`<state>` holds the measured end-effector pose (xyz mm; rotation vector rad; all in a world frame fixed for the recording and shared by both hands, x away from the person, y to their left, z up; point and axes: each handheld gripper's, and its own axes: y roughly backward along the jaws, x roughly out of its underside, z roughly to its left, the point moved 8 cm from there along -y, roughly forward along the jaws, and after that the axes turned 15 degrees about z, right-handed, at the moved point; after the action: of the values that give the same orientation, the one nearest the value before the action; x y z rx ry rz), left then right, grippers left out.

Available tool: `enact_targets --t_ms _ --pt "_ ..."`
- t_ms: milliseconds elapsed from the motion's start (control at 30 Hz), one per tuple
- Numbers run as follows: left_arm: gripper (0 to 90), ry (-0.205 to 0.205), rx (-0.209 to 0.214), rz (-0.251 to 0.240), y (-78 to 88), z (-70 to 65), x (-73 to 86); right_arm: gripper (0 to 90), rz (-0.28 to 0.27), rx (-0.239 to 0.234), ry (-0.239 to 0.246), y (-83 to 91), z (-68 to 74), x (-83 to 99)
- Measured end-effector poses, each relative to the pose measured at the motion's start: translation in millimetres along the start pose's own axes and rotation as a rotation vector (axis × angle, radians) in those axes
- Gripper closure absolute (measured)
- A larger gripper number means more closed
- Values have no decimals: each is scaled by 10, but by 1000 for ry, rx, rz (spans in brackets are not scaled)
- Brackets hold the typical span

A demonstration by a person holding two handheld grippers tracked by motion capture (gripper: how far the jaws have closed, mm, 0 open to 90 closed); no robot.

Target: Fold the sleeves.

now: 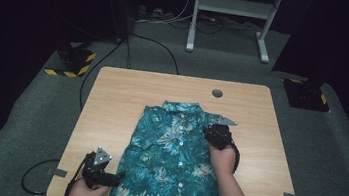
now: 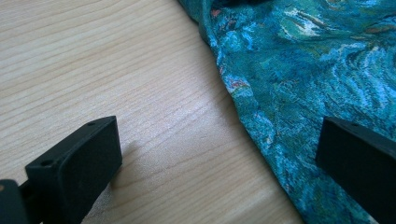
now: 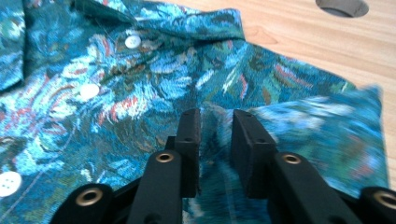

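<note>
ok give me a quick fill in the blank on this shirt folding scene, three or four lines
1. The teal floral button-up shirt lies on a light ____ table.
2. The shirt's small round buttons are ____ in colour.
3. The left claw has its jaws wide ____, one over bare table, one over the shirt's edge.
4. The right claw rests near the shirt's ____, the end beside the round grey table hole.

Missing words: wooden; white; open; collar
</note>
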<state>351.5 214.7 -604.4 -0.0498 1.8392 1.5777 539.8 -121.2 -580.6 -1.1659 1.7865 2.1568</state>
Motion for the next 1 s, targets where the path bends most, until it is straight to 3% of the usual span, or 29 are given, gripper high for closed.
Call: enact_targets --t_ms 567,867,1000 --pt "7 -8 -10 5 -6 -5 0 547 -73 -23 14 257 19 -161" --pt "7 -8 -11 5 -6 -6 0 462 -97 -36 17 363 13 -177" --pt "7 -8 -12 5 -6 -6 0 385 -110 -49 6 419 -13 -149"
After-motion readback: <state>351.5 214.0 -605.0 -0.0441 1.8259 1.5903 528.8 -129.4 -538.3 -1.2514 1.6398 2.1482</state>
